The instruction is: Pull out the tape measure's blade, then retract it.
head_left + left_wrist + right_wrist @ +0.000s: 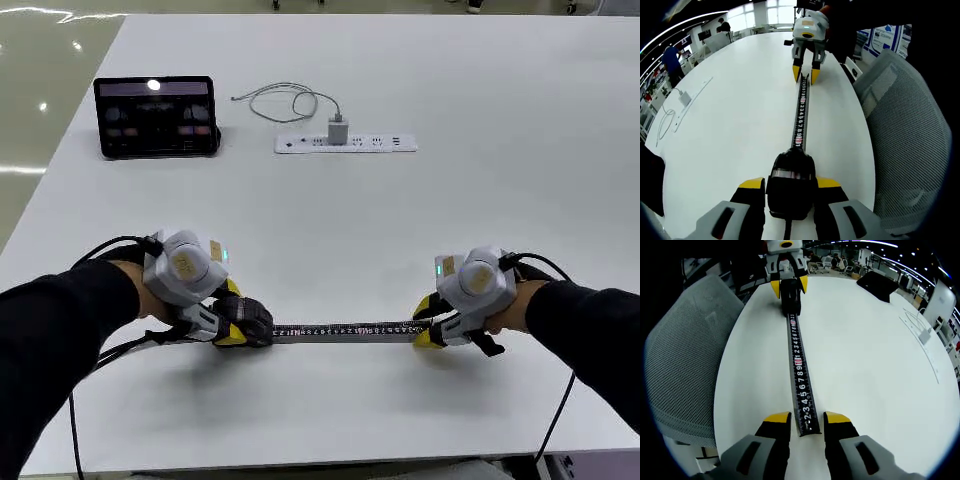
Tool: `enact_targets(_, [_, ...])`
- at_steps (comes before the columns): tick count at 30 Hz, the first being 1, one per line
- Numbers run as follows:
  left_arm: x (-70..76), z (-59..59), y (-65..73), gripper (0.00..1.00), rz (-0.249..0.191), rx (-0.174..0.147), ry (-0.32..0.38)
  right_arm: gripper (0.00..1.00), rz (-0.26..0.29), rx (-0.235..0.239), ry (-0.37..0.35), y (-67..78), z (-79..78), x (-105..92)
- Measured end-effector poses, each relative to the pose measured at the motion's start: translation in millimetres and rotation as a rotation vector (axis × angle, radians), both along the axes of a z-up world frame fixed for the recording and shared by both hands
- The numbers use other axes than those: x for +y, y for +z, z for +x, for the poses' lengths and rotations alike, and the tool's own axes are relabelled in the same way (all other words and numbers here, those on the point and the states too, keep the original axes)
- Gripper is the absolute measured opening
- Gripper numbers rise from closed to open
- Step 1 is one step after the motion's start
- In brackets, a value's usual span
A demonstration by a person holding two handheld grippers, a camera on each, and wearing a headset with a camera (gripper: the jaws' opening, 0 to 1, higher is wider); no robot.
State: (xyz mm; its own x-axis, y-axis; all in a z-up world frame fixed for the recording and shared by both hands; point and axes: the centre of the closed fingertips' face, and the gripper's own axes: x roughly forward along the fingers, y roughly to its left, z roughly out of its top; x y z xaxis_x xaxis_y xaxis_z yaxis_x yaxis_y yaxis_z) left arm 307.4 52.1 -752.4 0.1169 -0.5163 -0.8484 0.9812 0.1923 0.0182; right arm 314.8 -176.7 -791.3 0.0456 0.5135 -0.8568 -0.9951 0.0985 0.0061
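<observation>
Black sleeves (50, 320) reach in from both lower corners of the head view, each hand carrying a gripper low in the frame. Under them the white tabletop (400, 220) runs up to the top edge. A grey mesh chair (910, 125) fills the right side of the left gripper view, just off the tabletop's edge. In the upper left of the head view a dark tablet (157, 116) stands propped. To its right a white power strip (345, 143) lies flat, with a white charger (338, 130) plugged into it and a thin grey cable (285, 100) looped above. All of these sit well apart from the grippers, and nothing lies across the line between the two.

Along that line the tape measure's blade (799, 365) is drawn out flat on the tabletop, its numbers facing up. The left gripper (790, 182) has its yellow-tipped jaws closed on the black tape measure case (790, 170), one jaw against each side. The right gripper (807, 417) has its jaws set narrowly apart, with the blade's free end between them. A sliver of white shows on either side of the tip, and whether the jaws press it cannot be told.

The near end of the case is hidden behind the left gripper's jaws at the bottom of its view. Black cords from both grippers run out of the frame at the lower edge of the head view. The tablet's screen is too dim to read.
</observation>
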Motion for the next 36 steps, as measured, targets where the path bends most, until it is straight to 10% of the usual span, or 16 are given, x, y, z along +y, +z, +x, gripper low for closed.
enact_targets(6, [7.0,4.9,1.6,0.39,0.024,-0.044,-0.004,0.3,0.005,0.001,-0.019,3.1,1.0,-2.1])
enact_targets(22, [17.0,-0.9,6.2,0.83,-0.033,0.014,0.119,0.52,0.015,0.016,-0.098,10.8,-0.6,-13.1])
enact_targets(33, [36.7,-0.5,12.5,1.0,-0.154,0.016,0.34,0.62,0.097,-0.002,-0.259,15.6,-2.6,-19.4])
enact_targets(36, [39.7,6.7,23.3,1.0,-0.227,-0.044,0.398,0.65,0.112,0.0,-0.295,16.1,-4.6,-21.7])
